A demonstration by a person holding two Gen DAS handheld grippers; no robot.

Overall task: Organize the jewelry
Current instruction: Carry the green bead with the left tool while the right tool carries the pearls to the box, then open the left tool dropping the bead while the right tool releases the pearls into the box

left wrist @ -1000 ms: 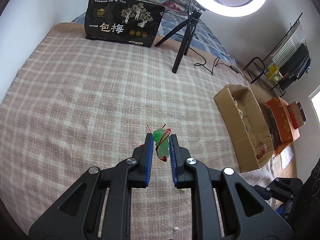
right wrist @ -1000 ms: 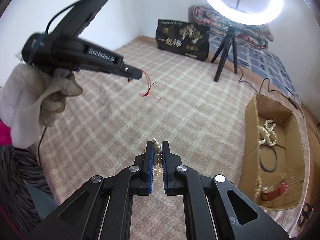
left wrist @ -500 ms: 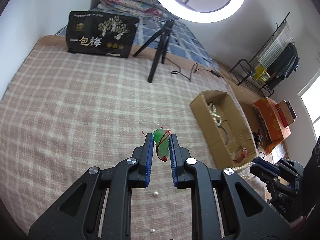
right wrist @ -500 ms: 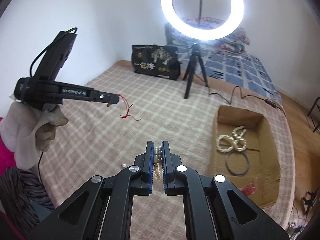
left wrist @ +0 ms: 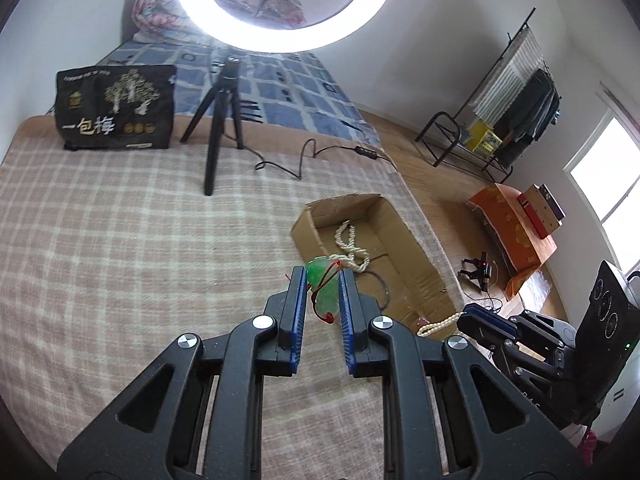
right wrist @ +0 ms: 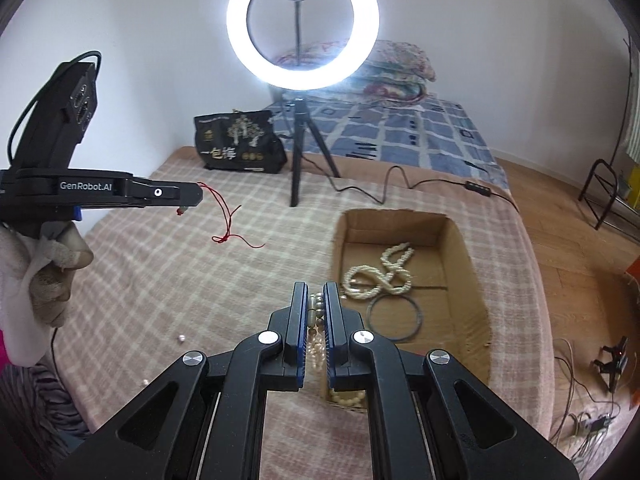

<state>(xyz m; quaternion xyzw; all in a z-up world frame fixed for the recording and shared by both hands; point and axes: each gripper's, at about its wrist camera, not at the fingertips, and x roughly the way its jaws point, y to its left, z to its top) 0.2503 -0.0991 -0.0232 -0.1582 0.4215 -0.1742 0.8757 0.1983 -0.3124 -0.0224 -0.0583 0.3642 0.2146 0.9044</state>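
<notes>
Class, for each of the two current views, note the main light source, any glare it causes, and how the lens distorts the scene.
Left wrist view: the ring light fills the top edge and blows out to white; the checked blanket bulges, its lines curving; black vignette at the corners. Right wrist view: the ring light is whole, haloed against the wall; the cardboard box walls bow outward.

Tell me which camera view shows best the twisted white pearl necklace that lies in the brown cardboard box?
The right wrist view: there the twisted white pearl necklace lies whole and unobstructed on the floor of the brown cardboard box. In the left wrist view the necklace is smaller, and its near end lies behind the left gripper and its green pendant.
</notes>
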